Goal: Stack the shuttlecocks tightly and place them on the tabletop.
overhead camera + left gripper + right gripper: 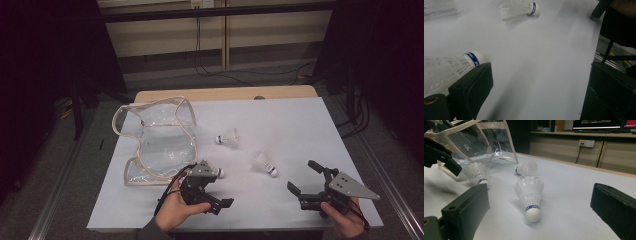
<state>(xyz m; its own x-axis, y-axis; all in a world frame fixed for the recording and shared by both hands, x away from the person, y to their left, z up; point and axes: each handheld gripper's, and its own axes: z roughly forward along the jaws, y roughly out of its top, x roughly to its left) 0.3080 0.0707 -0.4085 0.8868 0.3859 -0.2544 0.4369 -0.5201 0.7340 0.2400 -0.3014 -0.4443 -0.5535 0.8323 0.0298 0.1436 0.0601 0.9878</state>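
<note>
1. White-feathered shuttlecock lies near the bench's right side, before the right hand-held gripper, jaws spread.
2. Left hand-held gripper, also spread, sits beside another shuttlecock, partly hidden.
3. Light, crushable skirt; grip the cork.
4. Farther left: clear bag, contents unclear.

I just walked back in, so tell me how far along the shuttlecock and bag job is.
Nothing looks done: the clear bag holds no shuttlecock. In hand: the left tongs, open, sit beside the nearest shuttlecock, and the right tongs, open, face the middle shuttlecock. Left: probably all three, including the far shuttlecock.
</note>
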